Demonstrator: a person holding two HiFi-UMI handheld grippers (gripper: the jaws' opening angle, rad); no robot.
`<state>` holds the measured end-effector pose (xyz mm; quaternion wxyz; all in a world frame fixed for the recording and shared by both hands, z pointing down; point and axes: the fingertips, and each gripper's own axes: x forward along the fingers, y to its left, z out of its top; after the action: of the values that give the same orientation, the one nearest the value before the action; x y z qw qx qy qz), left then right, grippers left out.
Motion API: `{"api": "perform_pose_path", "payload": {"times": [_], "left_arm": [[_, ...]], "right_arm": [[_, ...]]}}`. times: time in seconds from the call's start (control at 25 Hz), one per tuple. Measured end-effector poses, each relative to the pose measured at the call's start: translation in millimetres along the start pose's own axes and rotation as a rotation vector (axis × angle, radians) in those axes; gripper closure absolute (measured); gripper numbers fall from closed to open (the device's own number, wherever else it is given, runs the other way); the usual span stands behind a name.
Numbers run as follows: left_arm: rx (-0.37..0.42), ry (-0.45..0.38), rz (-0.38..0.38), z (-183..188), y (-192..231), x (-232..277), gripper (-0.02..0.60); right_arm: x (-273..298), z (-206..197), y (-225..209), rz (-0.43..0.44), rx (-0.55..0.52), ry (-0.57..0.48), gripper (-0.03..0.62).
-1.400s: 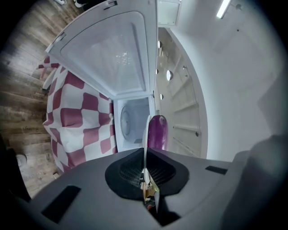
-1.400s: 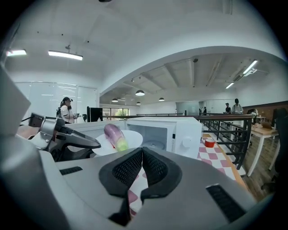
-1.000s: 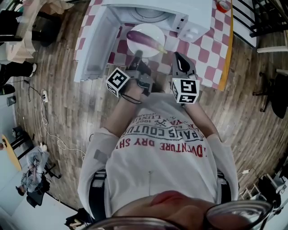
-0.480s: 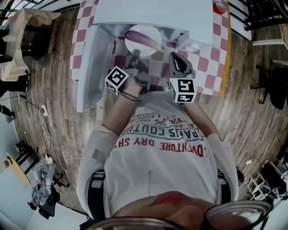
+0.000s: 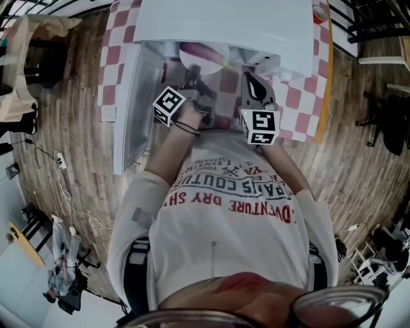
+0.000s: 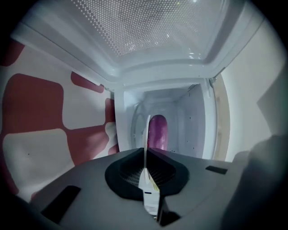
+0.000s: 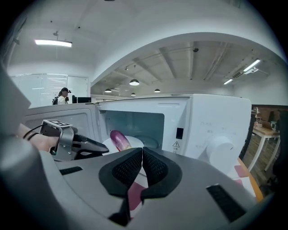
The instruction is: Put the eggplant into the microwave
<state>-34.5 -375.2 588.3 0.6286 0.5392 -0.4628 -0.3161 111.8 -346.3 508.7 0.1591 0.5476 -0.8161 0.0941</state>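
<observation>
A purple eggplant [image 5: 200,53] lies on a white plate [image 5: 214,51] at the mouth of the open white microwave [image 5: 256,25]. My left gripper [image 5: 193,73] is shut on the plate's near rim. In the left gripper view the plate [image 6: 146,130] shows edge-on between the jaws of that gripper [image 6: 145,155], with the eggplant [image 6: 157,132] behind it and the microwave's cavity beyond. My right gripper [image 5: 251,80] hangs just right of the plate, in front of the control panel. Its jaws [image 7: 142,150] are shut with nothing between them. The right gripper view shows the eggplant [image 7: 118,138] at the cavity's opening.
The microwave's door [image 5: 138,102] stands swung open on the left. The microwave sits on a red-and-white checked cloth [image 5: 288,96]. Its round knob [image 7: 220,148] is on the right of the panel. A red-rimmed round thing [image 5: 318,11] lies at the table's far right.
Both grippers have moved forward toward the microwave. The plate with the eggplant has gone from in front of the opening to partly under the microwave's top edge.
</observation>
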Motion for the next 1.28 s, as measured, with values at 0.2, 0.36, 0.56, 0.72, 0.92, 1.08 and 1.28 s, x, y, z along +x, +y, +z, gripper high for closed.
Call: {"api": "perform_pose_path", "payload": {"times": [0.2, 0.36, 0.56, 0.72, 0.92, 1.08, 1.28], "left_arm": [[0.027, 0.0, -0.001, 9.7, 7.5, 15.1, 0.549], [0.009, -0.005, 0.025, 13.0, 17.3, 24.4, 0.549], [-0.011, -0.005, 0.042, 13.7, 22.2, 29.9, 0.549], [-0.015, -0.008, 0.053, 13.3, 22.2, 36.0, 0.549], [-0.011, -0.017, 0.072, 13.9, 23.2, 42.7, 0.549], [0.007, -0.005, 0.105, 13.6, 23.4, 49.2, 0.549], [0.031, 0.02, 0.113, 10.8, 21.4, 52.7, 0.549]], "right_arm": [[11.8, 1.9, 3.8, 0.008, -0.006, -0.008, 0.568], [15.1, 5.9, 3.1, 0.006, -0.014, -0.016, 0.568], [17.4, 3.1, 4.2, 0.008, -0.016, -0.004, 0.568], [16.8, -0.1, 6.7, 0.017, -0.019, 0.009, 0.568], [17.3, -5.2, 10.5, 0.04, -0.025, 0.028, 0.568], [19.5, -7.2, 9.6, 0.041, -0.017, 0.033, 0.568], [23.5, -7.3, 6.4, 0.042, -0.012, 0.041, 0.568]]}}
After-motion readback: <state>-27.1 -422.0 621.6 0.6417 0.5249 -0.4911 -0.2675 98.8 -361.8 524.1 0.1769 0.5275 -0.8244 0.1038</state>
